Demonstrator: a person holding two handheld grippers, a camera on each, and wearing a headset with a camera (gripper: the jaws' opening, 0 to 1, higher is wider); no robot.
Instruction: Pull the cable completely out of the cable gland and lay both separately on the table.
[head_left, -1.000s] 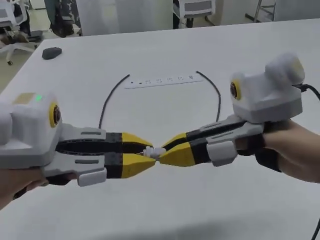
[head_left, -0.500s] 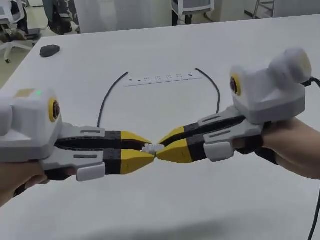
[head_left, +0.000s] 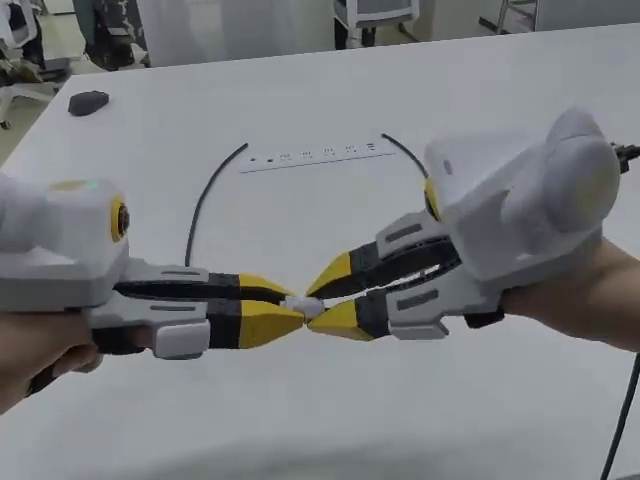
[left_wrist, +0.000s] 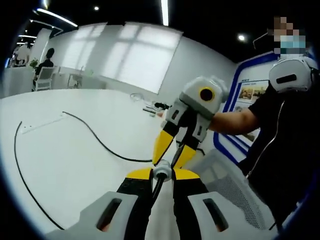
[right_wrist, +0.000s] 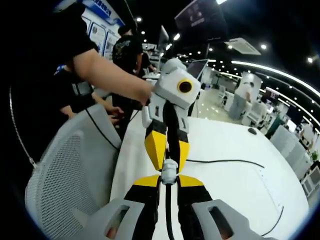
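Observation:
The small white cable gland (head_left: 304, 304) hangs above the table where the two grippers meet tip to tip. My left gripper (head_left: 288, 313) comes in from the left and is shut on the gland (left_wrist: 161, 172). My right gripper (head_left: 322, 306) comes in from the right, tilted upward, and is shut on the black cable (right_wrist: 167, 205) just behind the gland (right_wrist: 170, 171). The cable runs back between the right jaws. A thin black length (left_wrist: 155, 192) also runs back between the left jaws.
A white power strip (head_left: 308, 156) lies at the far middle of the white table (head_left: 330, 420). Black cable lengths curve on the table to its left (head_left: 203, 205) and right (head_left: 405, 152). A dark mouse (head_left: 87, 101) sits far left. A mesh chair (right_wrist: 65, 170) stands beside the table.
The right gripper has rolled and risen toward the camera, its body now larger in the picture. Both grippers still meet at the gland, slightly lower and more to the left.

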